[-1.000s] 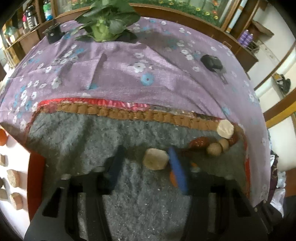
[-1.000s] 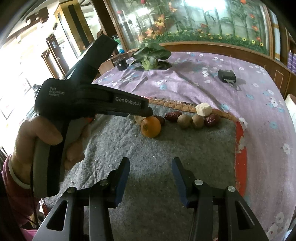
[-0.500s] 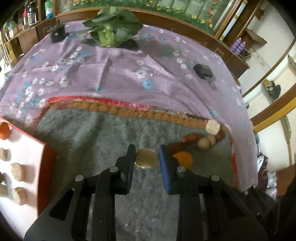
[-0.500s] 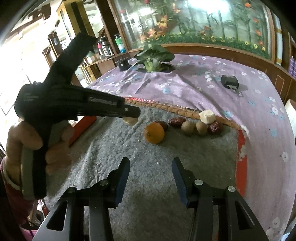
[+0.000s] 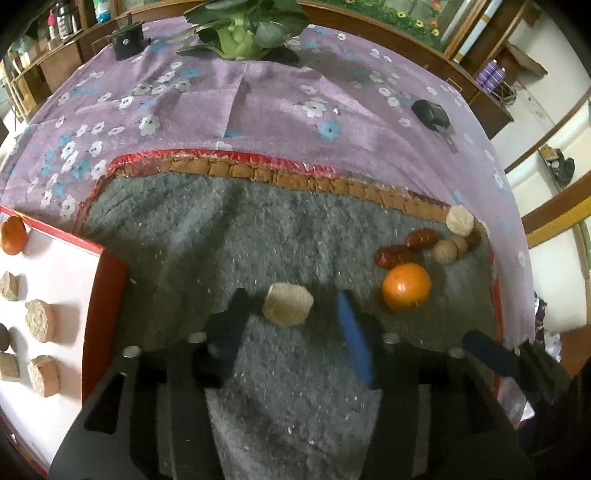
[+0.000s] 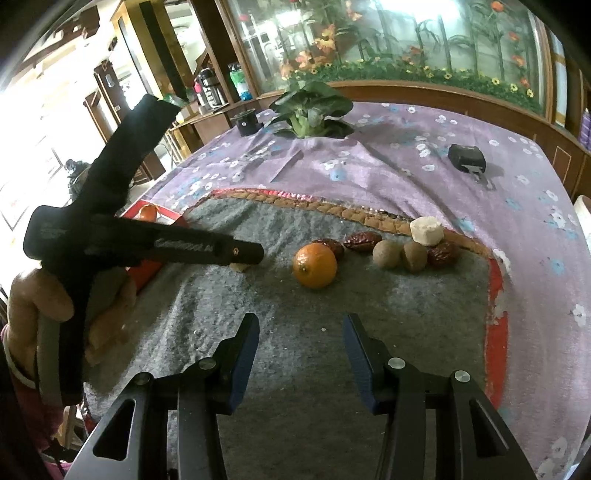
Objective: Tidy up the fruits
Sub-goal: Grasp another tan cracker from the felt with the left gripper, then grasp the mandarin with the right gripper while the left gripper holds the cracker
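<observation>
A beige fruit chunk [image 5: 288, 303] lies on the grey mat [image 5: 258, 229] between the blue fingers of my left gripper [image 5: 291, 297]. The jaws are opening and a gap shows at the right pad. To the right lie an orange [image 5: 406, 286], red dates [image 5: 393, 255], brown round fruits [image 5: 445, 251] and another beige chunk [image 5: 460, 221]. A red-rimmed white tray [image 5: 107, 295] at the left holds several chunks and an orange [image 5: 13, 240]. My right gripper [image 6: 300, 326] hovers open over bare mat, short of the orange [image 6: 315, 265].
A purple flowered cloth [image 5: 258, 110] covers the table beyond the mat. On it stand a leafy green plant [image 5: 243, 29], a black box [image 5: 127, 38] and a black gadget [image 5: 430, 114]. A hand [image 6: 37, 306] holds the left gripper at the right wrist view's left side.
The left gripper shut on the beige chunk beside the orange, carried it left toward the tray, and its jaws have now spread apart. The right gripper has stayed still.
</observation>
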`<state>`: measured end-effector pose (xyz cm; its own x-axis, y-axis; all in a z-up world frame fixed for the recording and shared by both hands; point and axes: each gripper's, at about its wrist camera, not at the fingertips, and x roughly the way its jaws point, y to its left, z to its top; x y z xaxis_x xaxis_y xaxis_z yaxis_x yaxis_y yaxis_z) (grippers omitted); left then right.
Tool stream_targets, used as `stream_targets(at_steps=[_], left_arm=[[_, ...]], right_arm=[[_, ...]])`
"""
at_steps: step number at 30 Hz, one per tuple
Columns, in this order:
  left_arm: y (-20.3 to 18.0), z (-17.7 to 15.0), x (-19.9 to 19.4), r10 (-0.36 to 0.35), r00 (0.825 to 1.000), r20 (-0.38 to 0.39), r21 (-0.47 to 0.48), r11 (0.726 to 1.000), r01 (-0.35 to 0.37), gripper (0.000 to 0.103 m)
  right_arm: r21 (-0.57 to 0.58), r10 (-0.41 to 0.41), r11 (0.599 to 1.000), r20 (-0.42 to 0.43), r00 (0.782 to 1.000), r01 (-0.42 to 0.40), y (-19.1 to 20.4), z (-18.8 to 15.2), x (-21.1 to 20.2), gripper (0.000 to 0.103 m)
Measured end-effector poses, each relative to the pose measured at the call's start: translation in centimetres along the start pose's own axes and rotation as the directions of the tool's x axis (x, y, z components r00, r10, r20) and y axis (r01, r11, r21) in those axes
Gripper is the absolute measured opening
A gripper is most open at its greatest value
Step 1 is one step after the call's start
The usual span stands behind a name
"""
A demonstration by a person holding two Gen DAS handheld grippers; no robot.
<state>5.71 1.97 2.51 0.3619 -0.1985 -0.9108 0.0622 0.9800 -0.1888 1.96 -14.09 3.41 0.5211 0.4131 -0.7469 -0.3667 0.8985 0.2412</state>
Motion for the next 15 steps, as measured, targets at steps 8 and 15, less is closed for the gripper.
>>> stream_targets(at_steps=[8,15], left_arm=[[-0.3,-0.4,0.7,0.044,0.999,0.031,0.048,0.998,-0.046,0.051],[0.5,-0.9,0.5,0.062,0.997,0.051,0.064,0.996,-0.065,0.051]], right_arm=[[-0.031,-0.031,0.999,0.010,0.999,0.032,0.1,1.3,1.3,0.047],[-0.066,-0.061,0.996,-0.014,0.998,0.060,0.1,3.4,4.5,0.047]])
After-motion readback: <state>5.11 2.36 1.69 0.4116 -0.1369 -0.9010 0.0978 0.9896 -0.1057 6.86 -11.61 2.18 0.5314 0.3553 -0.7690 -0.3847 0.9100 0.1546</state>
